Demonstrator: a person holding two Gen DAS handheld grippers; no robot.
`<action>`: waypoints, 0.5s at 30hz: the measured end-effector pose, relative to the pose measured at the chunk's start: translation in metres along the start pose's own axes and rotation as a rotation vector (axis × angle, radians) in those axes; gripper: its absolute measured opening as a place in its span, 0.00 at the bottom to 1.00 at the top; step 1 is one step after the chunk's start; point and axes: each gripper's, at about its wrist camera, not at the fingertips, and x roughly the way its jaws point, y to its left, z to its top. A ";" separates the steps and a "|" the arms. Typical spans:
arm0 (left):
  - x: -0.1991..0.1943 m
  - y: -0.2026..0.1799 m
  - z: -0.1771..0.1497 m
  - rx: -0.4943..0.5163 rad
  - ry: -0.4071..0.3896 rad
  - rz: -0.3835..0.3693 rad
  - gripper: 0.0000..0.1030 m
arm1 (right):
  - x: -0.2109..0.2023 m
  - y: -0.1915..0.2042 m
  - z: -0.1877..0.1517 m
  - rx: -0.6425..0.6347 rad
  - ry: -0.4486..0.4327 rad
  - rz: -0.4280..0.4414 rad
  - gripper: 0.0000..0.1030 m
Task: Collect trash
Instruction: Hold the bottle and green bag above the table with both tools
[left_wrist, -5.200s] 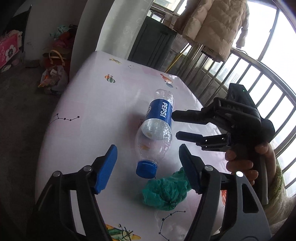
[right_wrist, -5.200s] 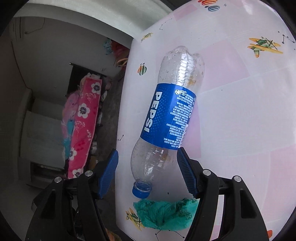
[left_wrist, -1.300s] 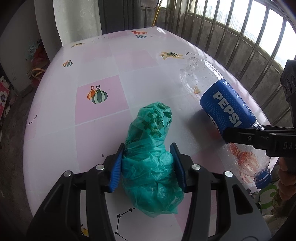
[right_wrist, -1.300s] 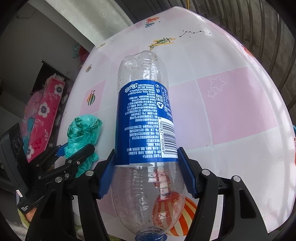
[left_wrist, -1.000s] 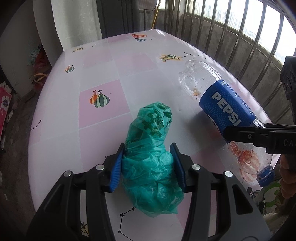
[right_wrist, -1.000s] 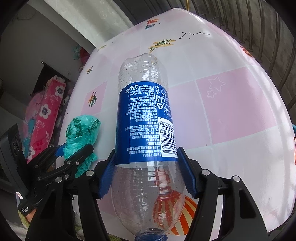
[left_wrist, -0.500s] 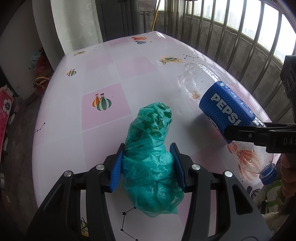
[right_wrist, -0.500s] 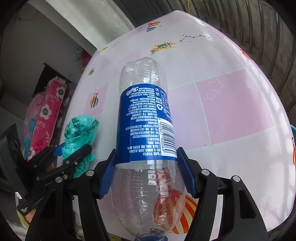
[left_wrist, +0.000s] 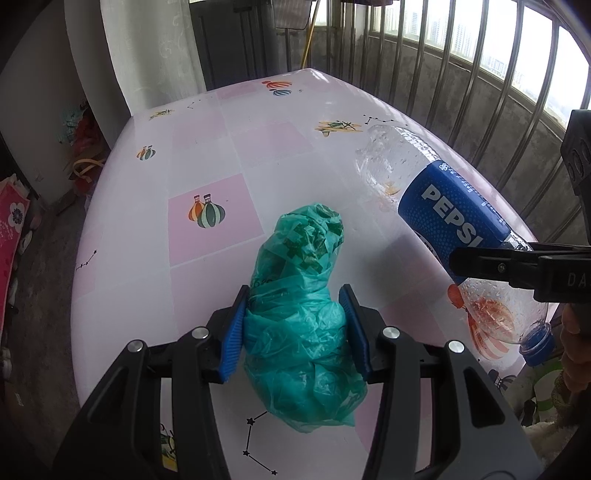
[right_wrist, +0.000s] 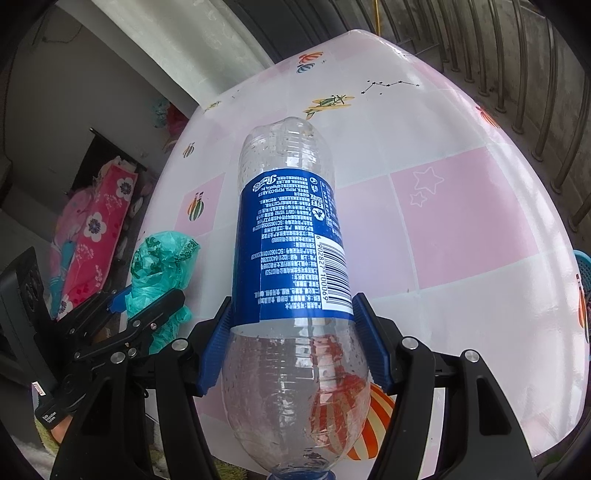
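A crumpled green plastic bag (left_wrist: 299, 310) hangs above the table with my left gripper (left_wrist: 295, 328) shut on it, blue pads pressing both sides. An empty clear Pepsi bottle (right_wrist: 291, 258) with a blue label sits between the blue pads of my right gripper (right_wrist: 293, 339), shut on it just below the label, cap end toward the camera. In the left wrist view the Pepsi bottle (left_wrist: 450, 218) is at the right, tilted, its blue cap (left_wrist: 537, 343) lowest. The right wrist view shows the green bag (right_wrist: 162, 269) and the left gripper (right_wrist: 147, 306) at the left.
Below both grippers lies a table (left_wrist: 207, 147) with a white and pink cloth printed with balloons and planes. Metal window railings (left_wrist: 461, 66) run along its far right side. A white curtain (left_wrist: 147, 48) and floor clutter (left_wrist: 85, 147) are at the left.
Five seconds ago bottle and bag lay on the table with both grippers open. Over the last second both stay gripped and the view has drifted only slightly.
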 end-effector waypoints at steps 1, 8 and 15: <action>-0.001 0.000 0.000 0.002 -0.003 0.003 0.44 | -0.001 -0.001 0.000 -0.001 -0.001 0.001 0.60; -0.010 -0.005 0.000 0.005 -0.019 0.016 0.44 | -0.006 0.001 -0.002 -0.005 -0.011 0.007 0.60; -0.017 -0.006 0.000 0.010 -0.036 0.028 0.44 | -0.013 0.002 -0.004 -0.012 -0.022 0.014 0.60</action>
